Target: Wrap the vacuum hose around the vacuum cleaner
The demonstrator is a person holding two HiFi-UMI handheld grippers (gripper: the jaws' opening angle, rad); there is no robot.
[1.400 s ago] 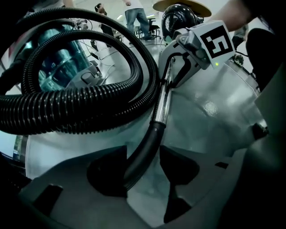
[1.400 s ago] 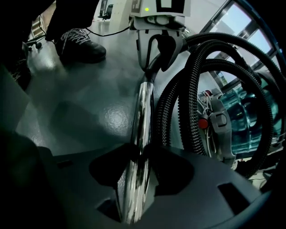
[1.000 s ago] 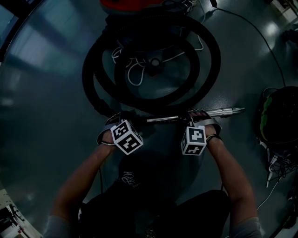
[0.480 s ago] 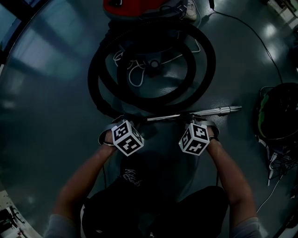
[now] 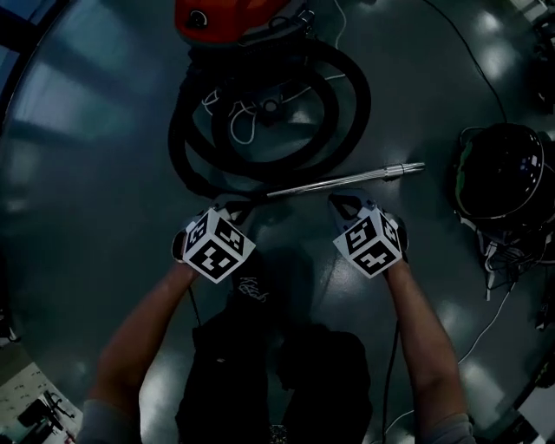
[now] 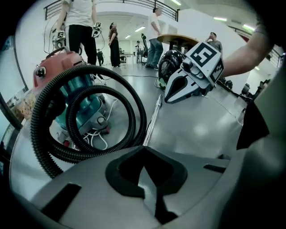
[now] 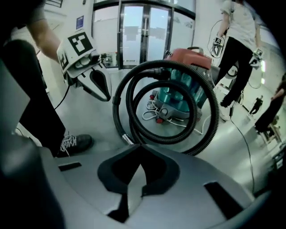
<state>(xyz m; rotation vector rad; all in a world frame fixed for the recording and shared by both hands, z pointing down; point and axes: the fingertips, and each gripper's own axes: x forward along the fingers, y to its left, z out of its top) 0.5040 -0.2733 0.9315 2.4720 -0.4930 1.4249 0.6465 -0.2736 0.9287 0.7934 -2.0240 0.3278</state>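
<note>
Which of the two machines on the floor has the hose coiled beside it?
The red vacuum, top of head view; the black one at right has only thin cables.

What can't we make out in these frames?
- Head view: the vacuum cleaner, its far side cut off by the top edge.
- Head view: the black object at right, too dark to identify.
- Right gripper view: the hose, its lower end hidden behind the body of the right hand-held gripper.
</note>
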